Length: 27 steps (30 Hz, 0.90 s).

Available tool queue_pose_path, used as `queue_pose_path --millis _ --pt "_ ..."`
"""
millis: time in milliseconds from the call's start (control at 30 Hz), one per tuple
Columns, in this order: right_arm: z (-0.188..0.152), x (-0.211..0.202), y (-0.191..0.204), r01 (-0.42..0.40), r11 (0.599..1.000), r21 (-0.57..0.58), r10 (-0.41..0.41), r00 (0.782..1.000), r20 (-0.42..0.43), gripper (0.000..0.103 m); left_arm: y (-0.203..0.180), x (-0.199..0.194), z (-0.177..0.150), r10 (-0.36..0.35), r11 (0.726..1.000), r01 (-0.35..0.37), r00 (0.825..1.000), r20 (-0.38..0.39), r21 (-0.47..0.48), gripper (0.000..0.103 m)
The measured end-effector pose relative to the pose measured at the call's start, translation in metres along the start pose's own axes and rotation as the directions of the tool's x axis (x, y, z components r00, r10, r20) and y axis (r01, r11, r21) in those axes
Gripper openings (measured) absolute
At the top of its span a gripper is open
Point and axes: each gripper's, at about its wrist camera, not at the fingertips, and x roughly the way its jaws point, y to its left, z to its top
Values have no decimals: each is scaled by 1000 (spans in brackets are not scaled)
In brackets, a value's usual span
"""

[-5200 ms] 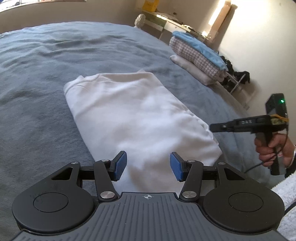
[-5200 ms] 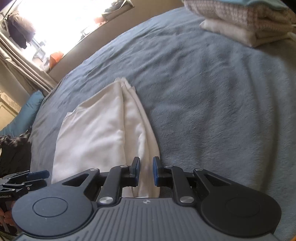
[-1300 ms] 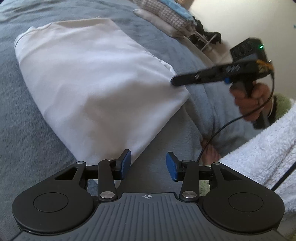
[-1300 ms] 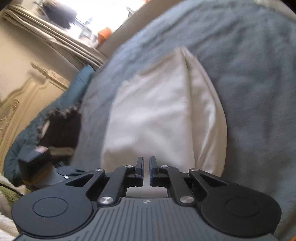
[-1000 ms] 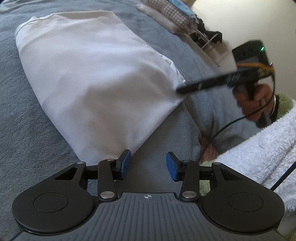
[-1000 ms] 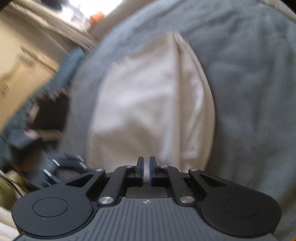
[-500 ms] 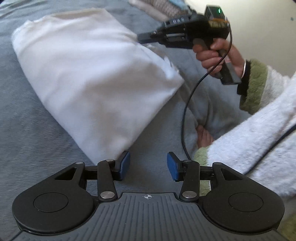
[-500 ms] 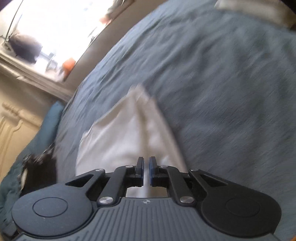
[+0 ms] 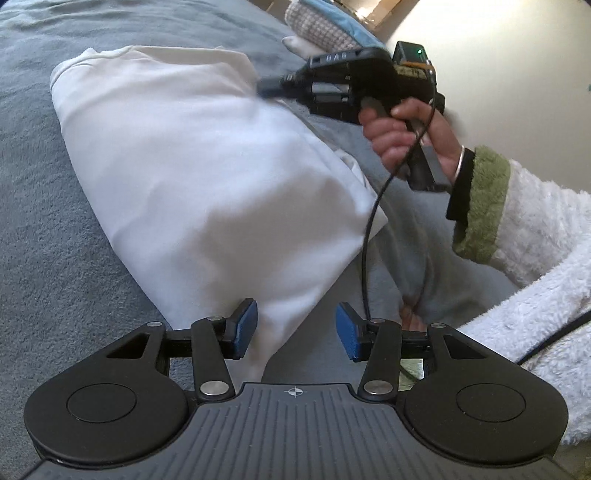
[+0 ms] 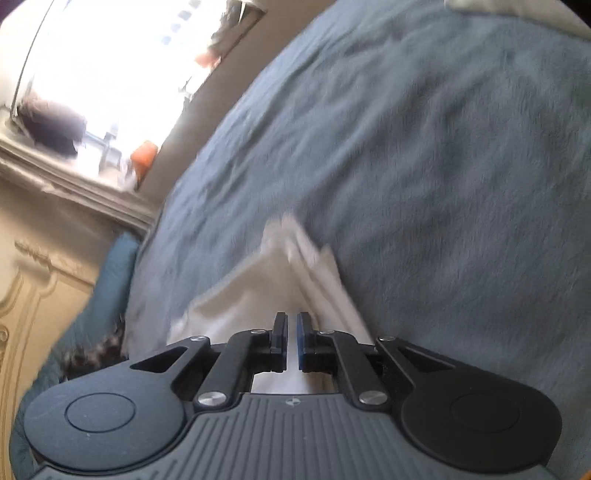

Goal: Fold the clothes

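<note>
The left gripper [image 9: 295,334] hangs with its jaws spread, the near corner of the folded white cloth [image 9: 207,173] lying between the blue pads [image 9: 245,326] without being pinched. The cloth stretches away from it across the grey bed [image 9: 33,229]. Ahead and to its right, a hand [image 9: 402,133] in a fluffy sleeve [image 9: 524,236] holds the right gripper [image 10: 291,341], jaws pressed together on nothing, over the cloth's far side. Beyond that sits a stack of folded clothes [image 9: 325,35].
</note>
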Motion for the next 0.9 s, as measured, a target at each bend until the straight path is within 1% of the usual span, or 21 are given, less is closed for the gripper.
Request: queue_pose_path --millis 33,167,200,267,333,400,467,533,567,633,667,700,733,767,833,900 --pt "2 0 4 -15 1000 -13 15 1000 0 6 0 0 -1 -4 1000 4 1000 0 -6 47" --pt "6 16 14 -46 999 -30 44 997 -57 6 -4 2 -10 -10 1000 10 1000 1 -6 47" --pt "7 22 14 -21 999 -33 20 998 -53 6 -6 1 -13 -8 1000 8 1000 3 1 47" --pt "13 30 4 -24 1000 9 25 999 -21 3 -13 0 -19 3 1000 -3 1000 10 24 47" --pt "20 26 -6 -49 997 62 46 998 45 5 -17 1 -21 13 999 -13 1000 11 42 47" --pt "25 22 -2 -48 997 59 43 996 75 6 -21 2 -23 22 998 -23 1000 12 59 47" --pt "26 24 8 -100 995 27 99 995 32 6 -22 3 -21 25 997 -26 1000 12 67 47" --pt "25 33 19 -151 989 8 151 988 -36 6 -18 7 -14 19 998 -20 1000 9 60 47" --pt "25 40 25 -159 987 -5 158 985 -72 6 -16 10 -8 18 998 -18 1000 8 58 47" --pt "25 57 31 -131 991 -20 128 985 -115 6 -16 14 -3 16 998 -16 1000 7 59 47" --pt "26 66 31 -98 995 -21 94 987 -127 6 -14 16 3 15 998 -16 1000 6 59 47" --pt "28 73 29 -64 998 -15 62 991 -118 5 -15 15 3 15 998 -15 1000 6 60 47" --pt "30 76 25 -60 998 19 61 993 -104 2 -17 15 3 16 998 -16 1000 7 61 47" --pt "33 80 20 -56 997 53 60 994 -90 1 -19 16 3 17 998 -17 1000 5 60 47" --pt "37 75 24 -53 996 67 57 997 -57 4 -22 19 2 18 998 -18 1000 1 60 47" --pt "36 69 37 -73 997 12 73 996 -59 5 -23 19 1 18 998 -17 1000 -2 60 47"
